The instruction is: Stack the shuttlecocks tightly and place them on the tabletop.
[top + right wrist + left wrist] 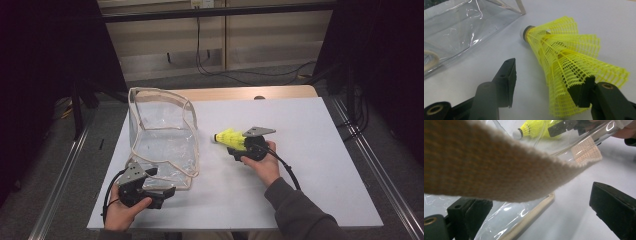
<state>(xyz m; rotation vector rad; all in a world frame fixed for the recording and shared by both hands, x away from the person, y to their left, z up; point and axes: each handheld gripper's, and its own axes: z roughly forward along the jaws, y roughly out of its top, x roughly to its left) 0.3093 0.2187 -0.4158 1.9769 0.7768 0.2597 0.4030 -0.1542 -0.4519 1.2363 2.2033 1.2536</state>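
The left gripper [159, 192] is sitting at the near edge of the clear pouch [162, 135], its jaws standing apart around the beige webbing strap [499, 170]. Just right of the pouch, the yellow shuttlecock [229, 138] is lying on the table, white cork tip pointing toward the pouch, mesh skirt flared. The right gripper [544, 82] is released, one jaw touching the skirt.

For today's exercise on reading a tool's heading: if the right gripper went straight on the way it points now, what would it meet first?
The right gripper points left across the table toward the clear bag. The yellow shuttlecock already lies at its jaws, against one pad. Past it comes bare white table, then probably the bag's side; depth is uncertain.
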